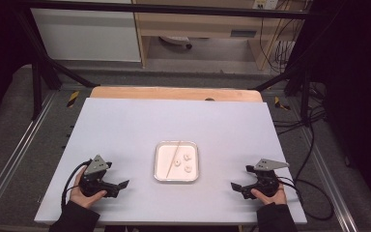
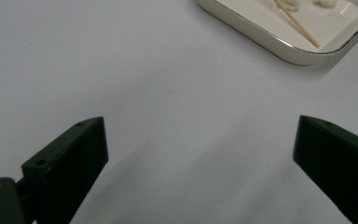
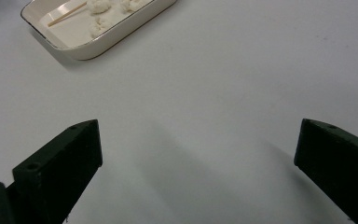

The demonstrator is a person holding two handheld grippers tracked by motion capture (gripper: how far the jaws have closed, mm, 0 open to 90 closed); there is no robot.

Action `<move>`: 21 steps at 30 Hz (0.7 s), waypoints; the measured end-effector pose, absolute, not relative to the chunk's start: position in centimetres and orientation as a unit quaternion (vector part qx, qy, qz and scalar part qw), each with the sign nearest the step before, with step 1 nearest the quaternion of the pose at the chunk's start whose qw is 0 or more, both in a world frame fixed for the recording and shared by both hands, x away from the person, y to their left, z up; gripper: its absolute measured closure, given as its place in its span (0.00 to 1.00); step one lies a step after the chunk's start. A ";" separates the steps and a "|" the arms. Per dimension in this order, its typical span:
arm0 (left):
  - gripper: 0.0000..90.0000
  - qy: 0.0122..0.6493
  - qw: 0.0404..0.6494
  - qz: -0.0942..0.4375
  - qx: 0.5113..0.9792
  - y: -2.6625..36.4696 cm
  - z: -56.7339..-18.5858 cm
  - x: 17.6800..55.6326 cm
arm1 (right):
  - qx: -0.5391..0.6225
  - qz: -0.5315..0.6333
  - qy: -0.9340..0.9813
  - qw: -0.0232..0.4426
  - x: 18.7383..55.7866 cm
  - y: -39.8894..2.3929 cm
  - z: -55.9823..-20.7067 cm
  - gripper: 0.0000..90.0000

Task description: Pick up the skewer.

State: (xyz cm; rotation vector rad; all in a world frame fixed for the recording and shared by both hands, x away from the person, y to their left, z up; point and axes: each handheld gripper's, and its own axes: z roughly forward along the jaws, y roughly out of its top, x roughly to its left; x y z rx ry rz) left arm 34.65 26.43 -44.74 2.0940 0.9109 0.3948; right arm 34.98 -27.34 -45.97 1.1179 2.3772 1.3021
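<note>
I am holding the left gripper (image 1: pixel 118 186) and the right gripper (image 1: pixel 237 187) low at the near edge of the white table (image 1: pixel 125 125), both with jaws spread wide and gripping nothing. Between them, slightly farther out, the shallow tray (image 1: pixel 176 177) is sitting with a thin wooden stick (image 1: pixel 176 153) and three pale lumps (image 1: pixel 188 168) (dough, perhaps). The stick is running near-to-far along the tray's left half, so my left gripper looks nearer.

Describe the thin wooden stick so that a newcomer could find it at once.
Start at the white table and find the shallow white tray near its middle. The stick lies slanted in the tray's left half, long, thin and tan, unlike the three small white lumps beside it.
</note>
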 end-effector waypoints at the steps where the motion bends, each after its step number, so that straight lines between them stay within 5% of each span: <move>1: 0.03 0.360 0.401 0.156 0.828 26.4 -44.7 34.7 | 0.379 0.442 0.806 0.105 35.0 -27.3 -46.0 0.02; 21: 0.04 0.349 0.396 0.154 0.835 25.5 -44.7 34.6 | 0.379 0.441 0.807 0.104 35.1 -27.3 -46.0 0.02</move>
